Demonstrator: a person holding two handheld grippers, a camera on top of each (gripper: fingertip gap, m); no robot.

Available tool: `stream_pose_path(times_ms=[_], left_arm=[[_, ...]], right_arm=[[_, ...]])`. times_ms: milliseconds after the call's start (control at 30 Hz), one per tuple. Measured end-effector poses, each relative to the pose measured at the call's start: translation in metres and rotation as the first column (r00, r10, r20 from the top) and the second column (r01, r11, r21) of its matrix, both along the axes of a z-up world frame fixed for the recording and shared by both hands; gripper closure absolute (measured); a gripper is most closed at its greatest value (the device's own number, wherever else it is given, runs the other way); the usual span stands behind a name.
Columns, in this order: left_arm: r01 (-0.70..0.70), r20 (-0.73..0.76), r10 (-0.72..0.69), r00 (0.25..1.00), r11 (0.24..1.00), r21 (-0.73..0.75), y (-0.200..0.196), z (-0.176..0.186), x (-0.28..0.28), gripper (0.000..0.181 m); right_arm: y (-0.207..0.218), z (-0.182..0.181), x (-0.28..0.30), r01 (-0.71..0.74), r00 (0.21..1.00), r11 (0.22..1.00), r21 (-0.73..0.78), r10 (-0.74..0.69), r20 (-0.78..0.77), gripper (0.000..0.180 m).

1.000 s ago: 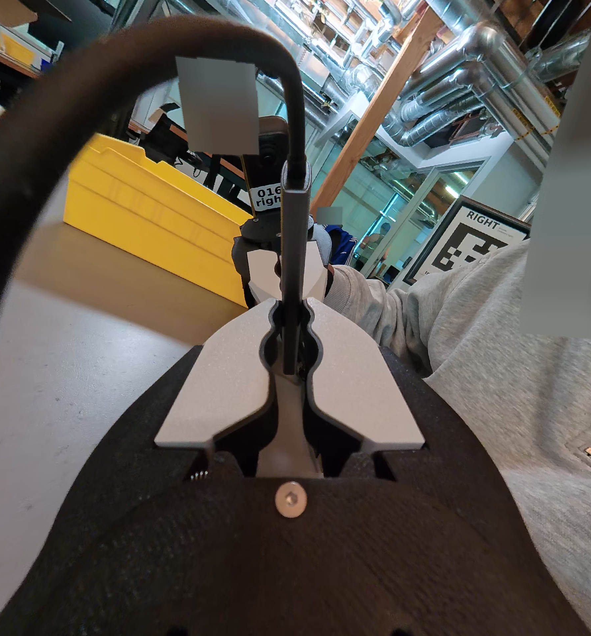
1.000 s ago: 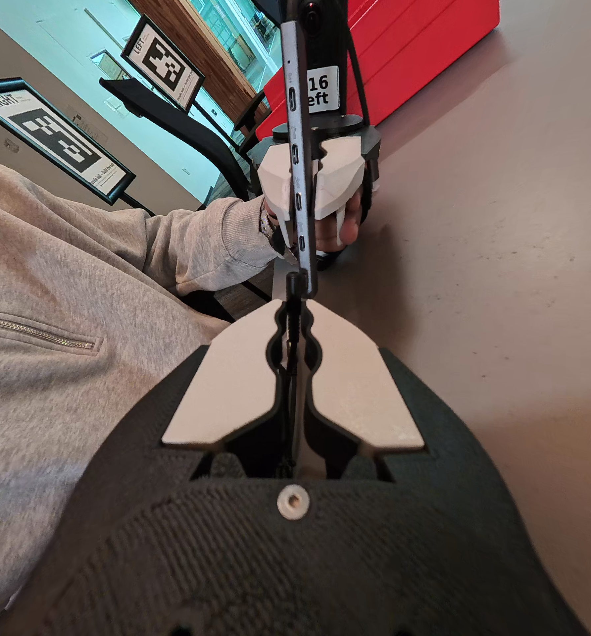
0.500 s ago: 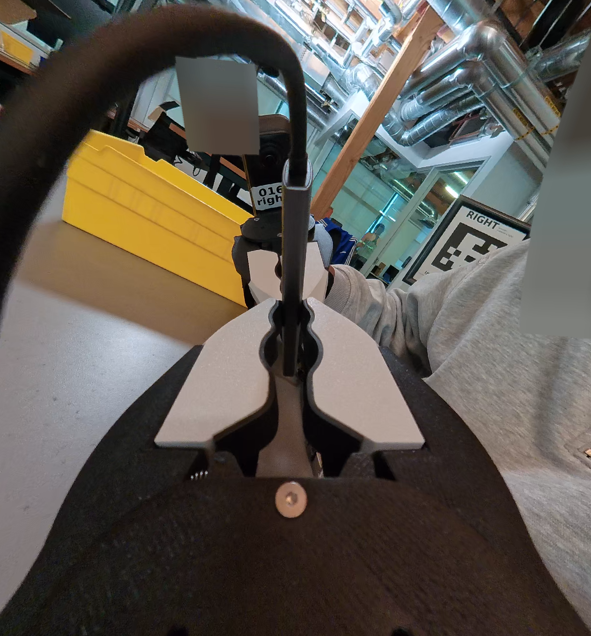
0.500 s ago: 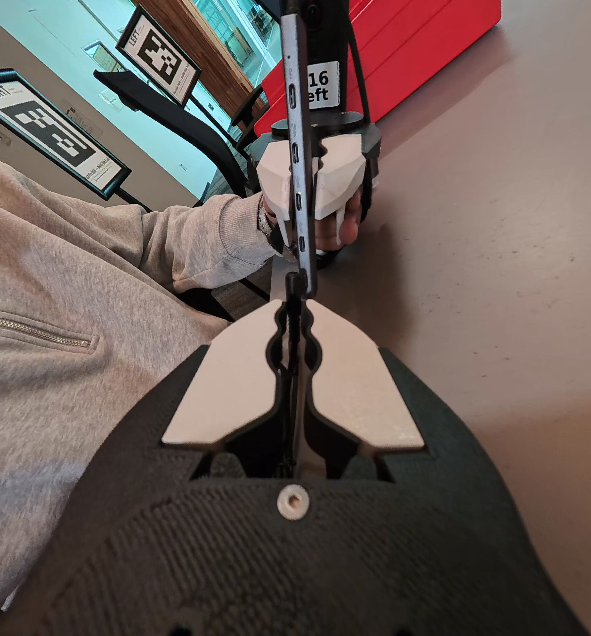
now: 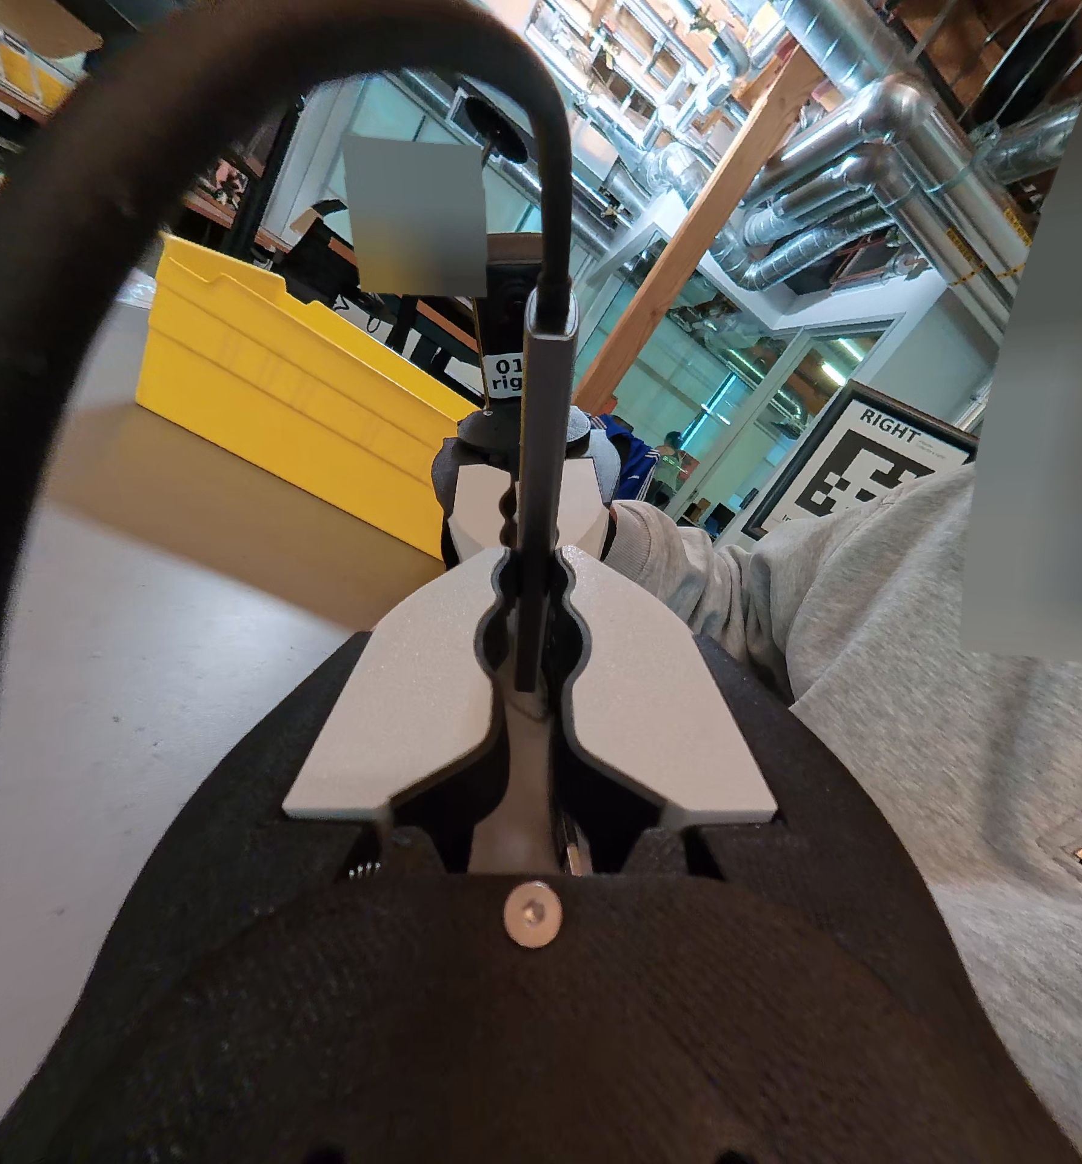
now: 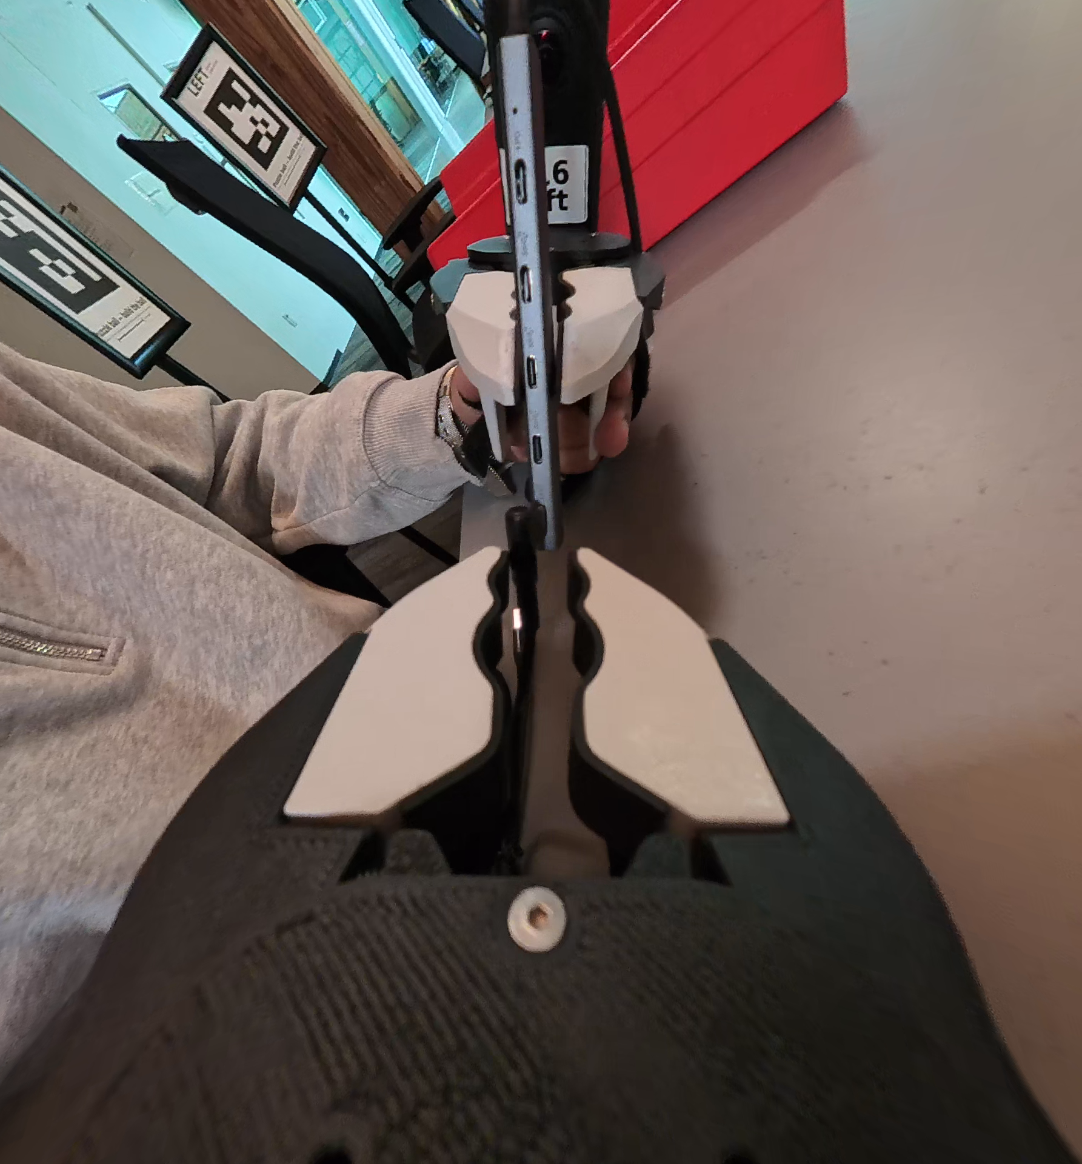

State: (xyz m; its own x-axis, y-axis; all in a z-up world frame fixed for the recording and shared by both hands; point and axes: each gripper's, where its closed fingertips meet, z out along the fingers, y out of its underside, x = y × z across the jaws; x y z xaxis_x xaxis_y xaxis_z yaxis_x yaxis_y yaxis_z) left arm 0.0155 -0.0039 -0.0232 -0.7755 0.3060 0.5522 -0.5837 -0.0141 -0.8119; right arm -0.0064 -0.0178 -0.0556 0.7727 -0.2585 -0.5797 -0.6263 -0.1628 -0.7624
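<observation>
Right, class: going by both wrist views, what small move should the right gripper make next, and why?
Probably draw the right gripper straight back, away from the hub. Its jaws stand apart, the black cable lies loose between them with its plug at the hub's near end, and the left gripper is clamped on the hub, so the right one seems to have nothing left to hold.

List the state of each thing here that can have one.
left gripper: shut on the grey hub.
right gripper: open, black cable between its fingers.
grey hub: held edge-on, ports showing.
black cable: joined to the hub's end, looping.
yellow bin: upright, contents hidden.
</observation>
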Motion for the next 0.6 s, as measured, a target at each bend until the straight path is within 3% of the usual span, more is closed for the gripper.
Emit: stream_pose_path(times_ms=[600], left_arm=[[0.022, -0.005, -0.022, 1.000, 1.000, -0.003, -0.0013, -0.0001, -0.0036, 0.171]], right_arm=[[0.0007, 0.0025, -0.0017, -0.011, 0.999, 0.998, 0.061, 0.013, -0.039, 0.158]])
